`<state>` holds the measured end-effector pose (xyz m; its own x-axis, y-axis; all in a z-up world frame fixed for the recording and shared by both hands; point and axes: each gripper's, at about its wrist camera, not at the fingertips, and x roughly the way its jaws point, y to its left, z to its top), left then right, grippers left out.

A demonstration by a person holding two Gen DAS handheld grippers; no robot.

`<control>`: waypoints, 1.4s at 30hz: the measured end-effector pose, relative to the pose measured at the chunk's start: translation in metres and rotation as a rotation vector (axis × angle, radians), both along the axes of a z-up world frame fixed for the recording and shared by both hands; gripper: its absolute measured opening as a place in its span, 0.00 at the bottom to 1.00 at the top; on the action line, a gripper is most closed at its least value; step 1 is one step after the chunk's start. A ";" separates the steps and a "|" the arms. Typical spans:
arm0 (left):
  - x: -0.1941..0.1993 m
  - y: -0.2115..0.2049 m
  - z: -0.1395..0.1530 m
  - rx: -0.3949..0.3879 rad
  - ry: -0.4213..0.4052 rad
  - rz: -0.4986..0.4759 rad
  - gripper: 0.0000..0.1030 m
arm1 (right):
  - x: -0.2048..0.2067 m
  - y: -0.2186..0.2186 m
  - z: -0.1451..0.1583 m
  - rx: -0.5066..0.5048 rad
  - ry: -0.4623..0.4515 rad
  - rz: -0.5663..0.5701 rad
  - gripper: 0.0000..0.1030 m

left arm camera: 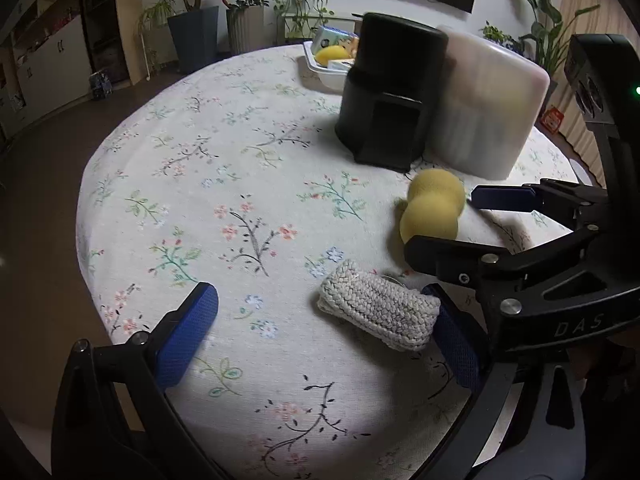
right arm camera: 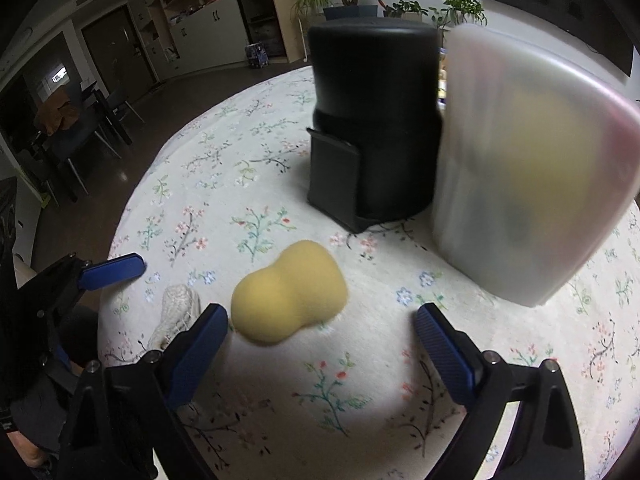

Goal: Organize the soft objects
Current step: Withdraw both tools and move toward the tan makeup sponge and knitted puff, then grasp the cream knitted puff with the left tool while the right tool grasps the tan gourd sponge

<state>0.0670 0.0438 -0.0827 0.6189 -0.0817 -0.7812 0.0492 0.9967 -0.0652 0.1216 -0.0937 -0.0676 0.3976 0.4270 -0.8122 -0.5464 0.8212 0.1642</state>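
Observation:
A yellow peanut-shaped sponge point(right arm camera: 288, 292) lies on the floral tablecloth; it also shows in the left wrist view point(left arm camera: 434, 208). A grey knitted cloth point(left arm camera: 378, 310) lies nearer the table's front edge, seen end-on in the right wrist view point(right arm camera: 176, 312). My left gripper point(left arm camera: 320, 332) is open, with the knitted cloth resting against its right finger. My right gripper point(right arm camera: 320, 340) is open and empty, just behind the sponge. It shows from the side in the left wrist view point(left arm camera: 452, 220), its fingers either side of the sponge.
A black cylindrical appliance point(left arm camera: 394, 88) and a frosted white container point(left arm camera: 488, 108) with something yellow inside stand behind the sponge. A white tray point(left arm camera: 320, 70) of items sits at the table's far edge. The round table's edge point(left arm camera: 86, 216) drops off on the left.

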 end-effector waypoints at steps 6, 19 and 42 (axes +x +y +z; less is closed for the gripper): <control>0.005 0.003 -0.004 -0.012 0.000 0.005 0.93 | 0.002 0.010 0.000 -0.032 -0.024 0.021 0.80; 0.007 0.001 0.000 -0.023 -0.033 -0.036 0.50 | -0.007 -0.003 0.003 -0.013 -0.001 0.043 0.52; -0.015 -0.009 0.036 -0.115 -0.061 -0.159 0.46 | -0.051 -0.069 0.025 0.042 0.004 -0.050 0.48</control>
<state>0.0518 0.0349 -0.0463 0.6372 -0.2681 -0.7225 0.2124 0.9623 -0.1698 0.0702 -0.1630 -0.0425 0.4160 0.4402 -0.7957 -0.5046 0.8397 0.2008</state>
